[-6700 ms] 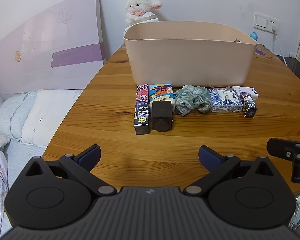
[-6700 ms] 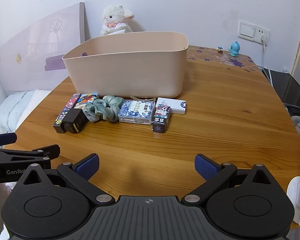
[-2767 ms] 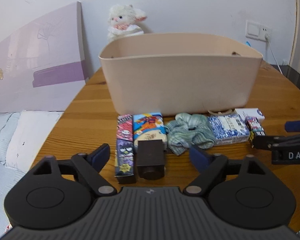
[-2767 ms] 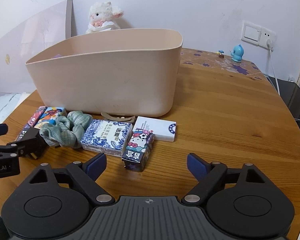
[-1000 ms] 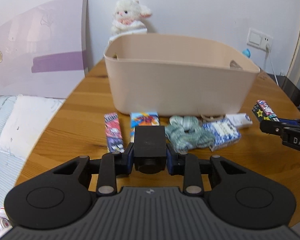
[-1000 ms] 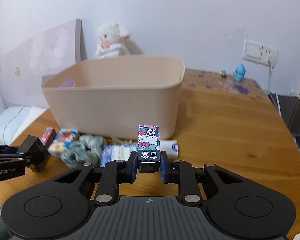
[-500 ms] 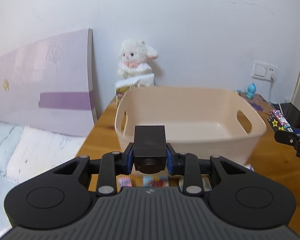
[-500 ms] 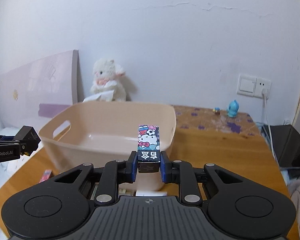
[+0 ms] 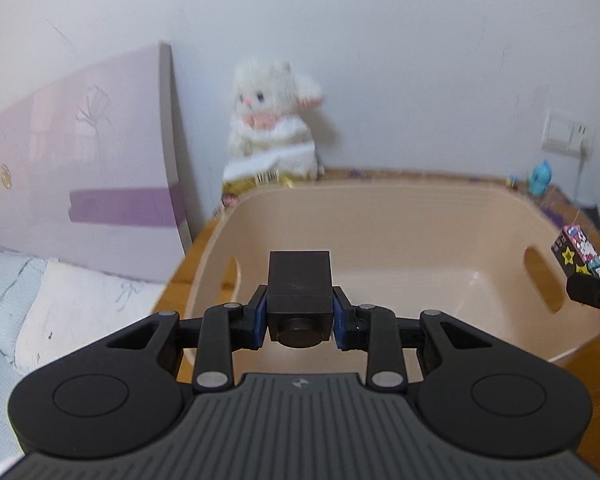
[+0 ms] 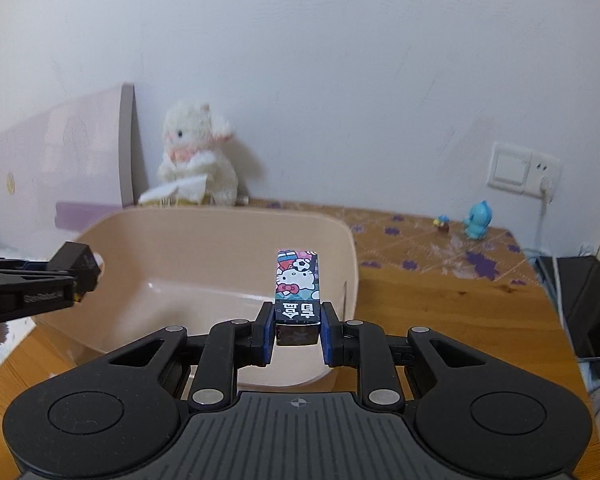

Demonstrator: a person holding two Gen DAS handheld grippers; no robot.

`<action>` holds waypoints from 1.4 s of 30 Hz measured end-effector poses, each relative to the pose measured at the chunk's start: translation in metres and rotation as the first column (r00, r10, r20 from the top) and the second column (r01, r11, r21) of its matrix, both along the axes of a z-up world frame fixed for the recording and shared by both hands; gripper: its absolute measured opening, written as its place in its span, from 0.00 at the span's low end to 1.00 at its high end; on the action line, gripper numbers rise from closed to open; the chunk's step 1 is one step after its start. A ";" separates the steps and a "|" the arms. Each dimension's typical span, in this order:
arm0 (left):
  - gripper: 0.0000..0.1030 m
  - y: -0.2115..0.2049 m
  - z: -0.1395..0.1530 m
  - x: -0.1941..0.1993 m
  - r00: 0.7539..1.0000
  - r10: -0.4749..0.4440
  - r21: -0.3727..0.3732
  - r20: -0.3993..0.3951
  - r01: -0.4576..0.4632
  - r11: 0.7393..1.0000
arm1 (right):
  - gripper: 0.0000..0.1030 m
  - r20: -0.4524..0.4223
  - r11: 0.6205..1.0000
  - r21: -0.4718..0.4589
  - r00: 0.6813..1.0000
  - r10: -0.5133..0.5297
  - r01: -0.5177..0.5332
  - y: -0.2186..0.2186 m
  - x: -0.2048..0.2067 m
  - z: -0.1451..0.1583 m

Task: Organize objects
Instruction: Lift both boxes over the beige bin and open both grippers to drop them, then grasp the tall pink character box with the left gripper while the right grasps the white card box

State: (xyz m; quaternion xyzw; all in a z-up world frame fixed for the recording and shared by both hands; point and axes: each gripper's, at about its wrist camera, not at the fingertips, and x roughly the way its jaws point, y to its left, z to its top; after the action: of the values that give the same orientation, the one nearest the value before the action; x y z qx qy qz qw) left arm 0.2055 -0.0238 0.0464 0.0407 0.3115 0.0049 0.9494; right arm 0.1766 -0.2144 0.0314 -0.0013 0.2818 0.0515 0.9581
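Above the beige bin (image 9: 400, 216), left gripper (image 9: 300, 316) grasps a black box (image 9: 300, 284), right gripper (image 10: 298, 332) a cartoon box (image 10: 297, 284)

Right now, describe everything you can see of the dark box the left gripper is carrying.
The dark box is a small matte block, dark brown to black, with a round, lens-like disc on the face toward the camera. The left gripper is shut on it, blue pads pressing its two sides. It is held level in the air at the near left part of the beige tub, touching nothing else. The right wrist view also shows it, clamped.
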 end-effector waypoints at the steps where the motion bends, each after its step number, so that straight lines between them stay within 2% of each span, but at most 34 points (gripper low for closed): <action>1: 0.33 -0.001 -0.006 0.006 1.000 0.003 0.007 -0.024 -0.003 1.000 | 0.20 -0.020 1.000 0.003 1.000 0.005 -0.005 0.000 0.005 -0.004; 3: 0.33 -0.004 -0.016 0.016 0.998 0.009 0.023 -0.069 -0.008 1.000 | 0.20 -0.065 0.999 0.030 0.998 0.021 -0.019 0.000 0.014 -0.011; 8: 0.33 -0.011 -0.032 0.026 0.991 0.001 0.069 -0.133 0.008 0.998 | 0.22 -0.089 1.000 -0.003 0.996 0.024 -0.024 0.008 0.021 -0.016; 10: 0.33 -0.011 -0.033 0.027 0.990 0.002 0.064 -0.142 0.007 0.998 | 0.33 -0.101 1.000 -0.001 0.994 0.029 -0.029 0.009 0.022 -0.015; 11: 0.33 -0.009 -0.032 0.026 0.990 0.006 0.048 -0.141 0.000 0.999 | 0.35 -0.103 1.000 0.003 0.994 0.029 -0.029 0.009 0.022 -0.014; 12: 0.35 -0.007 -0.029 0.024 0.990 0.011 0.028 -0.138 -0.007 1.000 | 0.41 -0.101 1.000 0.011 0.994 0.028 -0.027 0.008 0.020 -0.013; 13: 0.40 -0.006 -0.027 0.024 0.990 0.010 0.018 -0.140 -0.007 1.000 | 0.51 -0.095 1.000 0.017 0.995 0.023 -0.022 0.007 0.018 -0.011; 14: 0.50 -0.005 -0.023 0.021 0.991 0.003 0.011 -0.134 -0.002 1.000 | 0.61 -0.087 1.000 0.020 0.996 0.018 -0.017 0.006 0.015 -0.009; 15: 0.61 -0.005 -0.018 0.016 0.993 0.000 0.011 -0.116 0.002 1.000 | 0.63 -0.076 1.000 0.023 0.997 0.017 -0.015 0.005 0.012 -0.006; 17: 0.71 -0.004 -0.008 0.006 0.997 0.000 0.017 -0.075 0.001 1.000 | 0.69 -0.058 0.999 0.026 0.998 0.027 -0.025 0.004 0.004 0.001; 18: 0.73 -0.003 -0.003 0.000 0.998 -0.001 0.017 -0.057 0.002 1.000 | 0.77 -0.051 0.999 0.024 0.998 0.033 -0.032 0.004 -0.002 0.005; 20: 0.77 0.000 0.006 -0.009 0.999 -0.006 0.003 -0.041 0.006 1.000 | 1.00 -0.033 1.000 0.014 0.999 0.029 -0.028 0.003 -0.013 0.012; 24: 0.86 0.008 0.016 -0.029 1.000 -0.002 -0.026 -0.016 0.002 1.000 | 1.00 -0.010 0.999 0.028 0.999 0.032 -0.031 -0.003 -0.035 0.021; 28: 0.87 0.019 0.020 -0.048 1.000 0.000 -0.032 -0.005 -0.001 0.999 | 1.00 -0.024 0.998 0.053 0.999 0.036 -0.034 -0.012 -0.050 0.023; 31: 0.96 0.027 0.019 -0.063 1.000 0.013 -0.015 0.015 -0.013 1.000 | 1.00 -0.014 1.000 0.019 1.000 0.022 -0.022 -0.015 -0.061 0.017; 38: 0.97 0.047 -0.011 -0.081 0.999 0.027 0.010 -0.025 -0.027 1.000 | 1.00 -0.095 0.999 -0.029 0.995 0.011 -0.013 -0.018 -0.065 -0.015; 42: 0.97 0.063 -0.038 -0.081 0.994 0.048 -0.015 -0.101 -0.050 0.999 | 1.00 -0.134 0.998 -0.063 0.991 -0.001 -0.007 -0.018 -0.062 -0.039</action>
State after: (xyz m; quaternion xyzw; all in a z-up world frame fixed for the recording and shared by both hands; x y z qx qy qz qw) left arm 0.1244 0.0389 0.0086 0.0247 0.3597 0.0236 0.9324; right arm 0.1144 -0.2324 -0.0073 -0.0288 0.3470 0.0440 0.9364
